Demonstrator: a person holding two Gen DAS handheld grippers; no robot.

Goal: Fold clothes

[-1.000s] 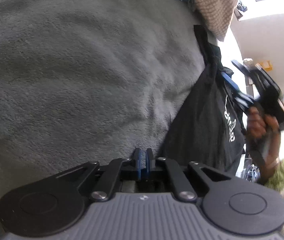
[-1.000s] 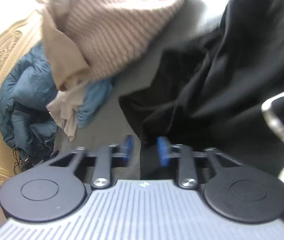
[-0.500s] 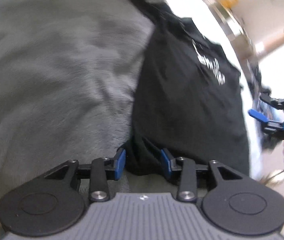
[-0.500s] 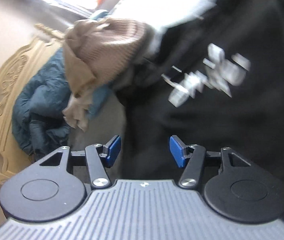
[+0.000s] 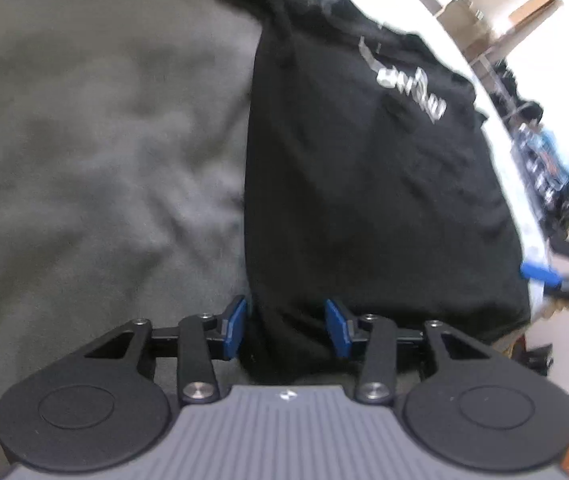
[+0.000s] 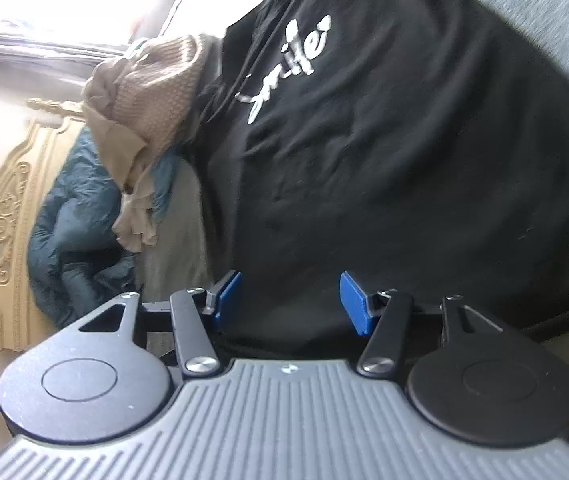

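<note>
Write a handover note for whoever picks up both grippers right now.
Left gripper: open, holding nothing, fingers astride the near edge of the black T-shirt.
Right gripper: open, holding nothing, over the same shirt's other side.
The shirt lies spread on the grey blanket, white lettering up. A beige knit and a blue garment sit heaped near the headboard.
Done: shirt laid out. Whether any fold is made, I cannot tell.
Left: fold the shirt; the heap looks unfolded.

Matt black cloth shirt (image 5: 364,200) lies on a fuzzy grey fleece blanket (image 5: 104,140).
</note>
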